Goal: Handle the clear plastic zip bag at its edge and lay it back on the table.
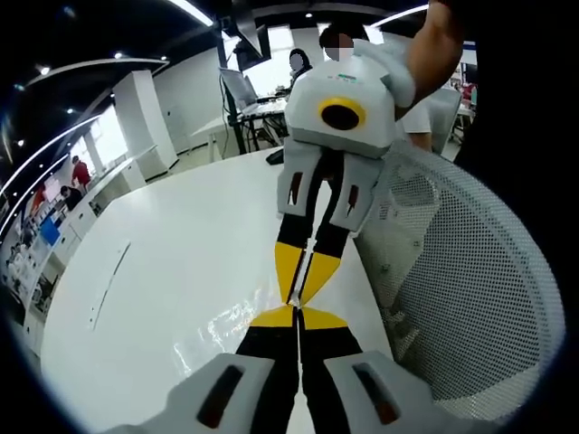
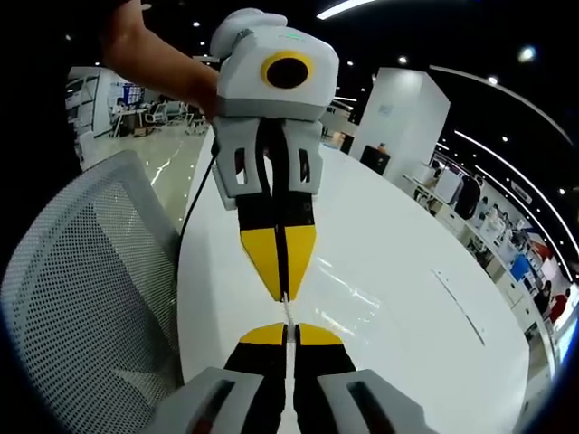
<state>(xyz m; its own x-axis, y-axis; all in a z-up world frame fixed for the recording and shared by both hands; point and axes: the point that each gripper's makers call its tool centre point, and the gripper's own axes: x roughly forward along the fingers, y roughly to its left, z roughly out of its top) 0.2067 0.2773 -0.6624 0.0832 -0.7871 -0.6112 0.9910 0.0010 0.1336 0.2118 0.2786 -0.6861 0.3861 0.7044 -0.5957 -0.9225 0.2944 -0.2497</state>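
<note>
Clear plastic zip bag (image 1: 237, 327) hangs stretched above the white worktop (image 1: 181, 244), edge pinched by both closed grippers, left gripper (image 1: 298, 312) and right gripper (image 2: 284, 327), still to be laid down.

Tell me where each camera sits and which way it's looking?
Left gripper view: rides on the left claw, looking along its shut jaws across the white table at the right claw; a person's arm holds that one.
Right gripper view: rides on the right claw, facing the left claw and a person's arm.
Shared: both claws tip to tip pinching the clear zip bag, the table, the mesh chair.
</note>
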